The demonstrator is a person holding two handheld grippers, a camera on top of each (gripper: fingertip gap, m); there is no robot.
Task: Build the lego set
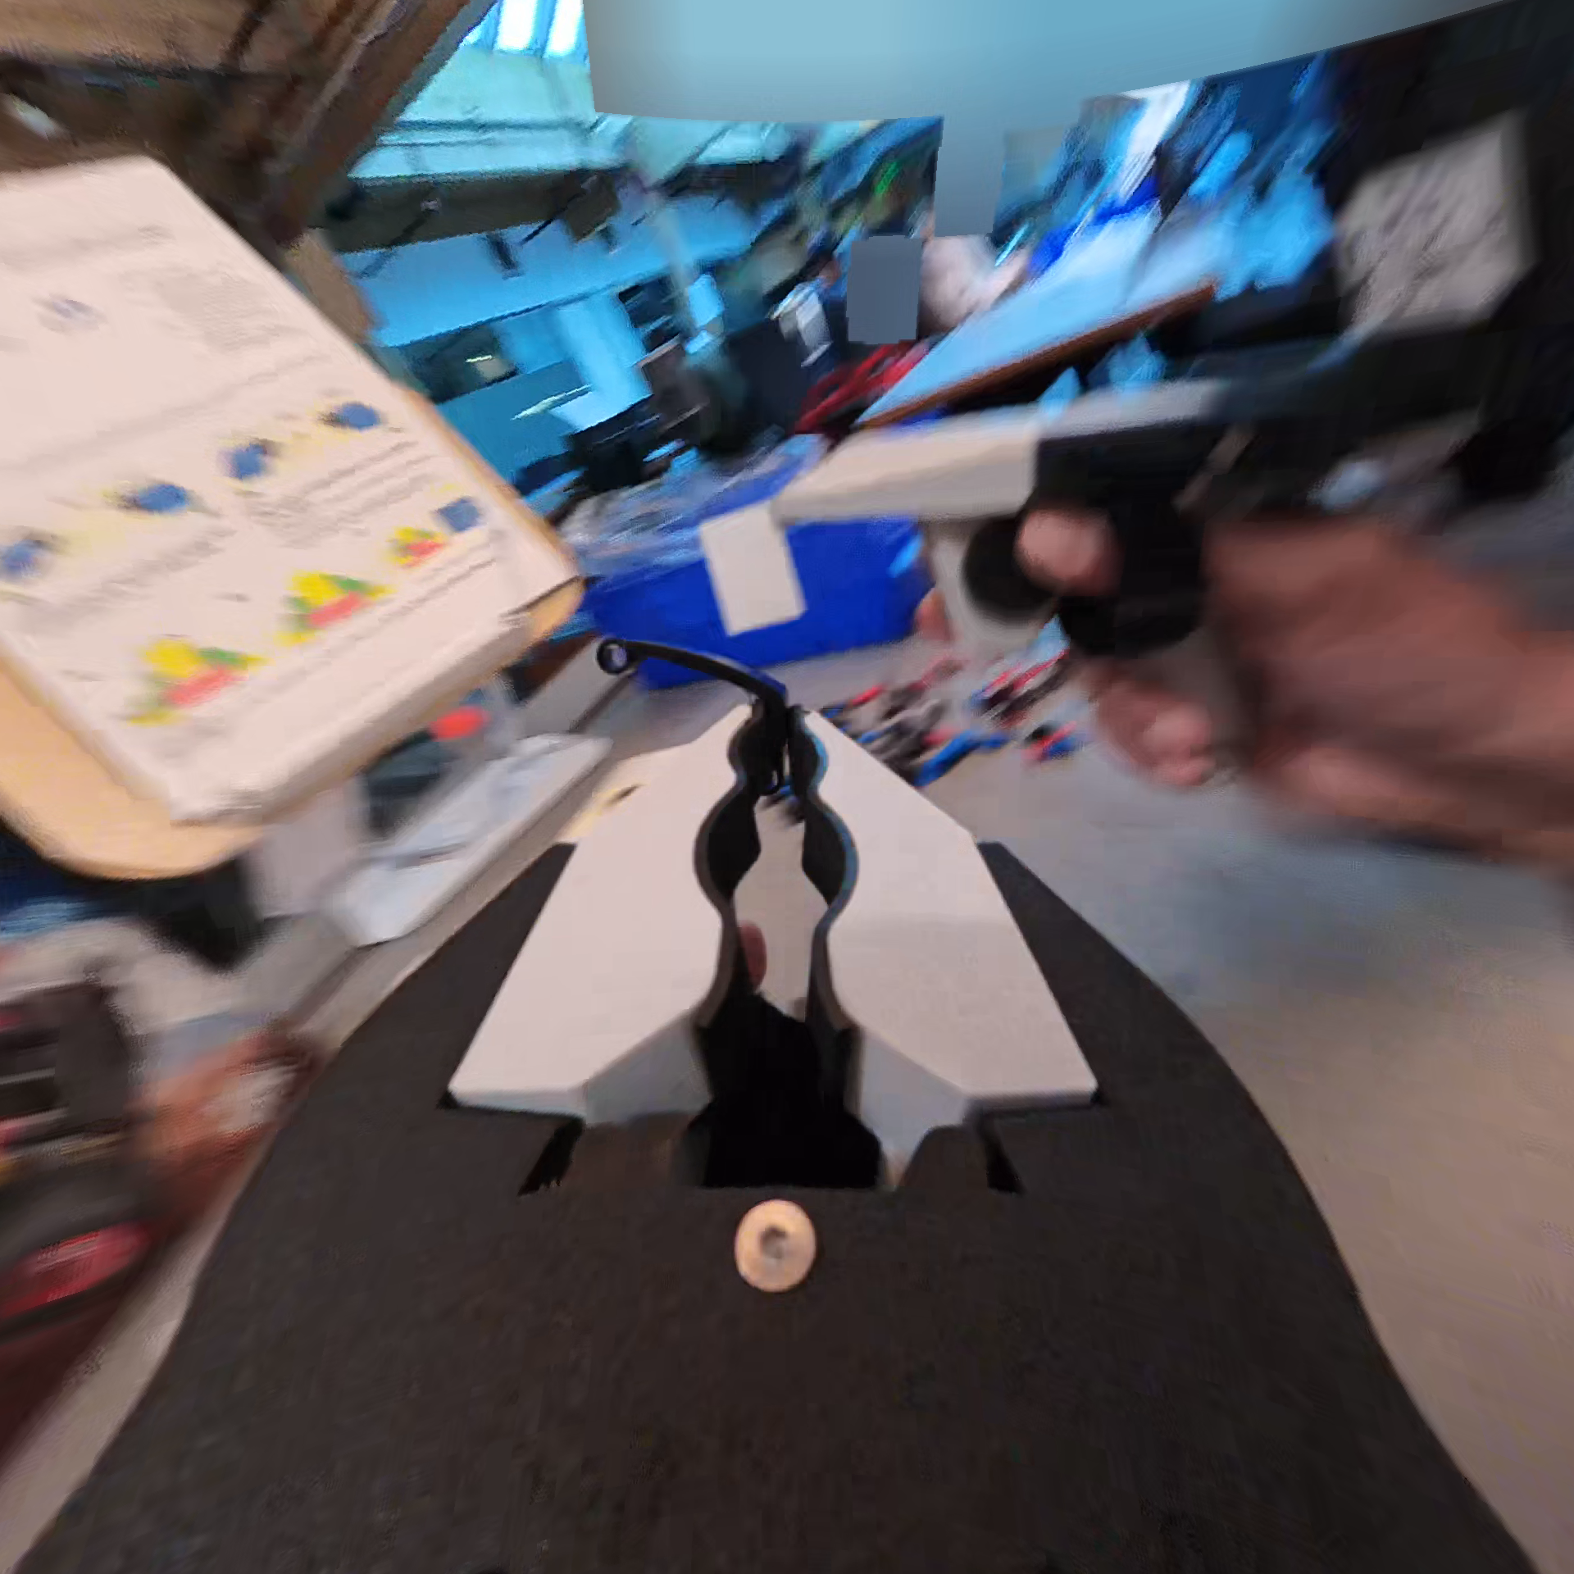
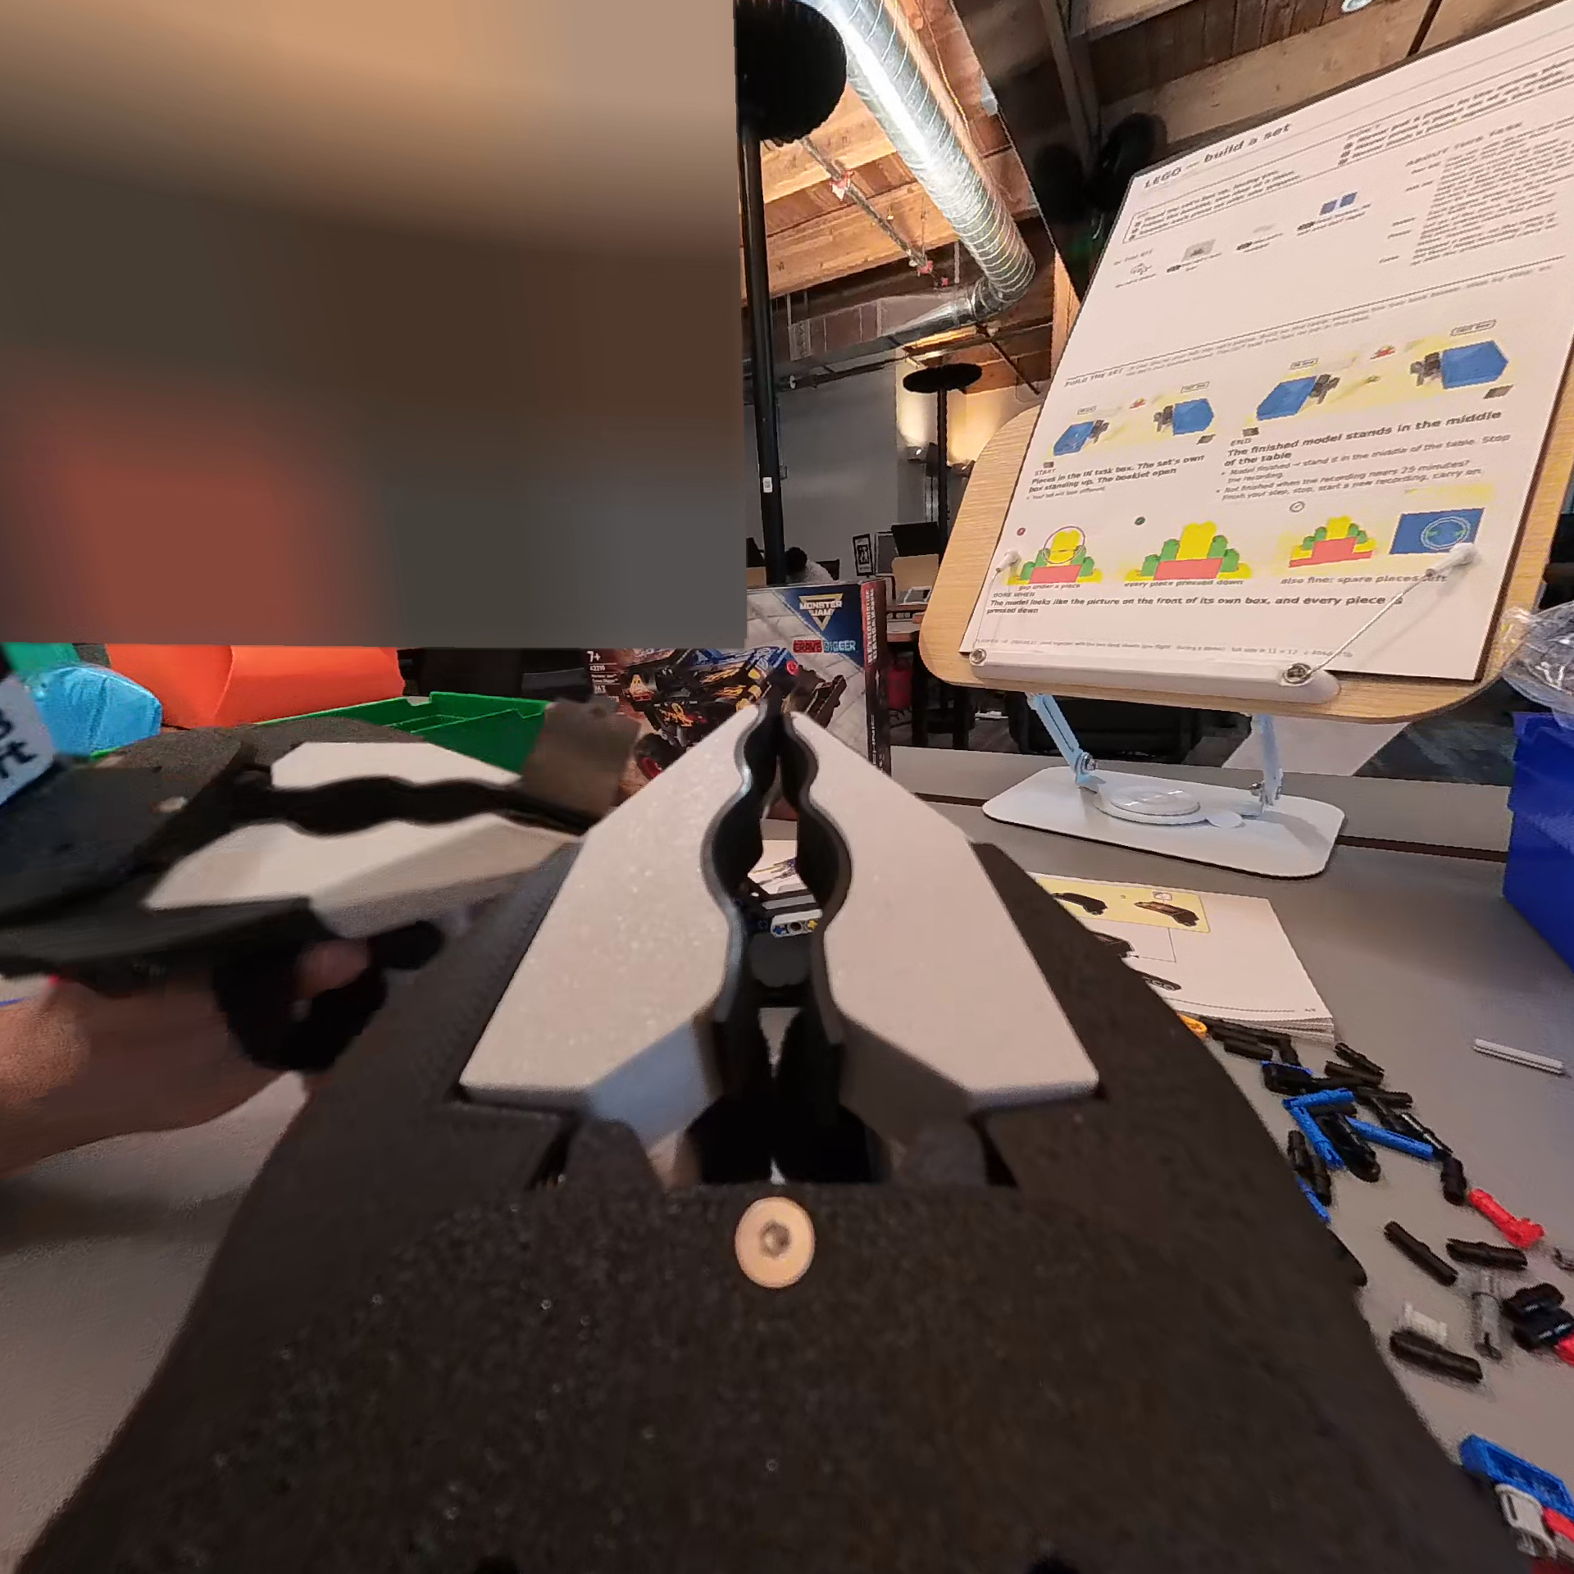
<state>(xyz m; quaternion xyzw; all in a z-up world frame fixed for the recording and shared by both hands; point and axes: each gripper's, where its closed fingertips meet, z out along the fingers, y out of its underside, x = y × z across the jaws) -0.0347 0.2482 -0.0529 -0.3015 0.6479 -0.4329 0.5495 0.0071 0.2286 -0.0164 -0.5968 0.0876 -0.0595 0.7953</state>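
Black mounting plate of the left gripper [image 1: 771,732] fills the near field of the left wrist view; its white fingers [image 1: 647,894] converge and are pinched at the tips on a thin black curved piece [image 1: 681,660]. That piece sticks up out of the tips, arcs over to the left and ends in a small ring. It is held up in the air, clear of the worktop [image 1: 1192,979]. Everything past the tips is motion-blurred.

Right gripper [image 2: 777,741]: fingers drawn together, tips touching or nearly so. Nothing shows pinched at the tips. Through the gap lower down, a small dark assembly [image 2: 779,924] with a pale connector is visible, but whether it is gripped or merely lies behind I cannot tell.

Key relation: the left gripper [image 2: 545,809] comes in from the right gripper's left, its long axis roughly crosswise to the right gripper's, tips just beside each other. The curved piece is nearer the left hand, which already has it; judging by this, the joining would happen between the two tips.

Farther out on the worktop, to the right: scattered loose pins and connectors [image 2: 1363,1133], black, blue and red, then an open instruction booklet [image 2: 1192,954]. Beyond that: the set's box [image 2: 766,673] standing upright, a sheet on a tilted stand [image 2: 1278,426], a blue bin [image 2: 1542,852] at the right edge.
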